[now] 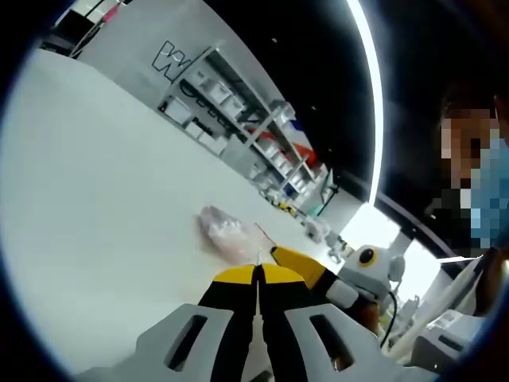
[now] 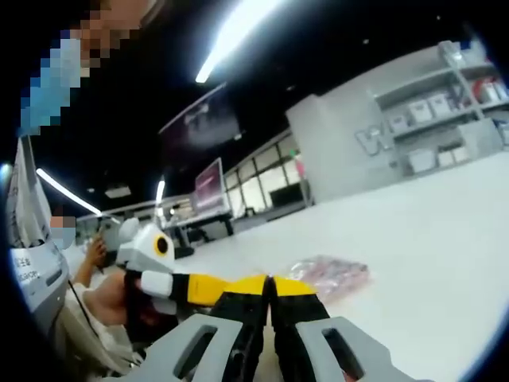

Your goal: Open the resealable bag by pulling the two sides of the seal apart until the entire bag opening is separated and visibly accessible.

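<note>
On the white bench (image 1: 95, 199) the resealable bag (image 1: 227, 233) looks unopened, both my hand-held grippers (image 1: 258, 274) (image 2: 270, 282) clamped at its edge.

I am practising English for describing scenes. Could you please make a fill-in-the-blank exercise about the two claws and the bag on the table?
1. The resealable bag lies on a table whose colour is ____.
2. The tips of the left claw are black and ____.
3. In the right gripper view, the right claw has its jaws pressed ____.
4. Behind the table, boxes sit on ____ along the wall.

Missing words: white; yellow; together; shelves
</note>
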Demonstrator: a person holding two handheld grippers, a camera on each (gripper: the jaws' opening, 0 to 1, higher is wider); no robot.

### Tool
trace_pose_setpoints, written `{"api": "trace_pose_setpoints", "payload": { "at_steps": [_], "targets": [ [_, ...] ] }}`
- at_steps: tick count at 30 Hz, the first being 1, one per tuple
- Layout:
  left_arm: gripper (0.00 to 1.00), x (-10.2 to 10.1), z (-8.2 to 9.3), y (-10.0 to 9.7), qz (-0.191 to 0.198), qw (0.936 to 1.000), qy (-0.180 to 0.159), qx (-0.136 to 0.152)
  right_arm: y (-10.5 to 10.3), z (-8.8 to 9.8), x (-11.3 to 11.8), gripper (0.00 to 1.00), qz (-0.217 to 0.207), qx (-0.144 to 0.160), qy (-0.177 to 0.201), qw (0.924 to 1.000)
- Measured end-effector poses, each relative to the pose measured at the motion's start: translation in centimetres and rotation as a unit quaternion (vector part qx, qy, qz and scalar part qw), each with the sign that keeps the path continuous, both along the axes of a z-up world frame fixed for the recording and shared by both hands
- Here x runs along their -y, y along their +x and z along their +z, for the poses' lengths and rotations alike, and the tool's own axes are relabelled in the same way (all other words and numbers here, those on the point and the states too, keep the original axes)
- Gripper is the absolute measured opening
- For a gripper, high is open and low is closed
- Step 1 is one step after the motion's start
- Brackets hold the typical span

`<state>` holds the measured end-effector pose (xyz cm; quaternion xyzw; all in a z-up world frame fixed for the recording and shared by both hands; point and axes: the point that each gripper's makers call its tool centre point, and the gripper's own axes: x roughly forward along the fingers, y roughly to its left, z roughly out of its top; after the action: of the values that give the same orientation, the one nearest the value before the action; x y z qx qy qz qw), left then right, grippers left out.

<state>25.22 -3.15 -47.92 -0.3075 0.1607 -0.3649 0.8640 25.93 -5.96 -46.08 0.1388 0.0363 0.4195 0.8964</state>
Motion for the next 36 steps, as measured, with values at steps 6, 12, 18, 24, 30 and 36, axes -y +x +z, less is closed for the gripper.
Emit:
{"api": "trace_pose_setpoints", "payload": {
  "at_steps": [6, 12, 18, 24, 30, 36],
  "targets": [
    [0.01, 0.0, 0.0, 0.0, -0.001, 1.0, -0.002, -0.001, 0.4, 0.6, 0.8, 0.0, -0.018, 0.002, 0.011, 0.9998],
    [0.01, 0.1, 0.0, 0.0, 0.0, 1.0, -0.002, 0.0, 1.2, 0.7, 1.7, 0.0, -0.04, 0.006, 0.005, 0.9992],
    [0.01, 0.1, 0.0, -0.1, 0.0, 1.0, -0.003, 0.0, 1.4, 0.8, 2.2, 0.0, -0.051, 0.007, 0.005, 0.9986],
    [0.01, 0.1, 0.1, -0.1, 0.0, 1.0, -0.005, 0.001, 1.6, 1.1, 2.9, 0.0, -0.069, 0.021, -0.007, 0.9973],
    [0.01, 0.1, 0.1, -0.1, 0.0, 1.0, -0.006, 0.002, 1.7, 0.8, 3.2, 0.0, -0.073, 0.016, -0.008, 0.9972],
    [0.01, 0.1, 0.1, -0.1, 0.0, 1.0, -0.007, 0.003, 1.3, 0.6, 2.7, 0.0, -0.071, 0.023, -0.021, 0.997]
  ]
}}
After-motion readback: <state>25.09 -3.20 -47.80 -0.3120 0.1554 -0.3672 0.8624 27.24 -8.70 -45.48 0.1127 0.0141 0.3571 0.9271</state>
